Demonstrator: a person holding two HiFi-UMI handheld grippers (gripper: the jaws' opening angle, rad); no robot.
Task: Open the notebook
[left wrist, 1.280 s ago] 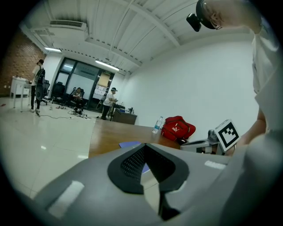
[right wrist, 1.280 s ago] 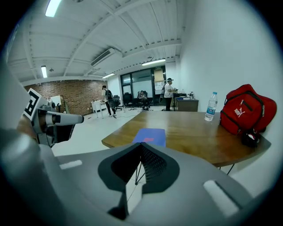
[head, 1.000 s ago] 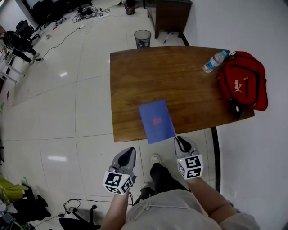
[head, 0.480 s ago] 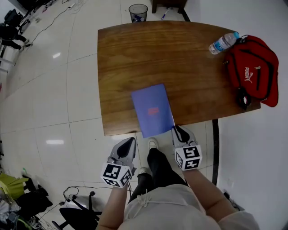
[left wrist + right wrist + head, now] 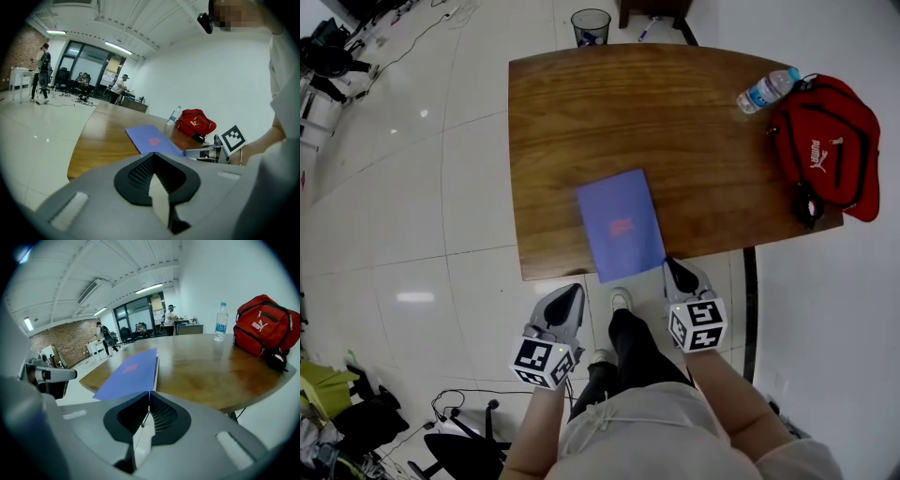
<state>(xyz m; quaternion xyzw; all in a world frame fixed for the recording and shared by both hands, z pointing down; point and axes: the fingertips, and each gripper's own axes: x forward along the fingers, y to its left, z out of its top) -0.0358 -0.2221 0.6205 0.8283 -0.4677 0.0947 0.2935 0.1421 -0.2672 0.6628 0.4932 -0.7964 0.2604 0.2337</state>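
Notebook (image 5: 621,225), blue with a small red mark on its cover, lies closed and flat on the wooden table (image 5: 581,112), at the middle of the near edge, with its near end sticking out a little past that edge. Both grippers hang off the table, on the person's side of the near edge. Seen from the head view, the right gripper (image 5: 672,266) has its tip just beside the notebook's near right corner; whether it touches cannot be told. Its jaws are pressed together with nothing between them. The left gripper (image 5: 572,292) sits lower and to the left, apart from the notebook, its jaws likewise together and empty. A red bag (image 5: 825,150) rests on the right edge, and a water bottle (image 5: 766,89) lies at the far right corner just beside it
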